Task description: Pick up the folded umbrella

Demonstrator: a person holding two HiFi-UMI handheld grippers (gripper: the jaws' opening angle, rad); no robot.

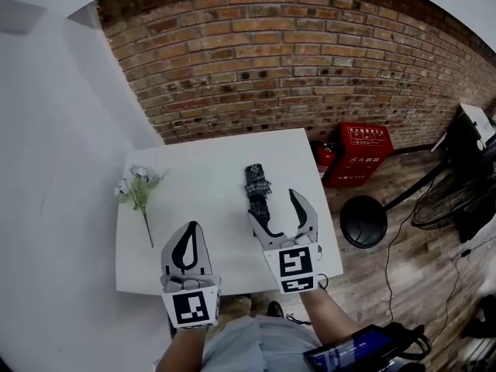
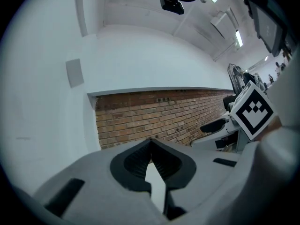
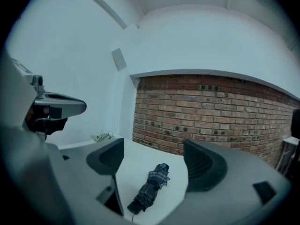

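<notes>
Right tool (image 1: 277,208) has its two jaws wide apart and holds nothing, and it points at the umbrella (image 1: 258,184) from the near side. Left tool (image 1: 186,248) has its jaws pressed together with nothing in them, and it waits over the near edge of the desk (image 1: 201,215). The folded umbrella lies flat near the middle of the white desk, just in front of the right tool, with its long side running away from the person. In the right gripper view the umbrella (image 3: 151,187) shows between the open jaws but none of them touches it. It has dark checked cloth wrapped in loose folds, and a black handle with a thin cord at the near end. I think it is light. The cloth is probably soft and a bit slippery, with a hard stick inside. The best place to grab looks like the thick middle, squeezing across it, so it does not tip. Counting now: one umbrella, one bunch of flowers (image 1: 139,188) far over on the left of the desk, one desk, two tools.
</notes>
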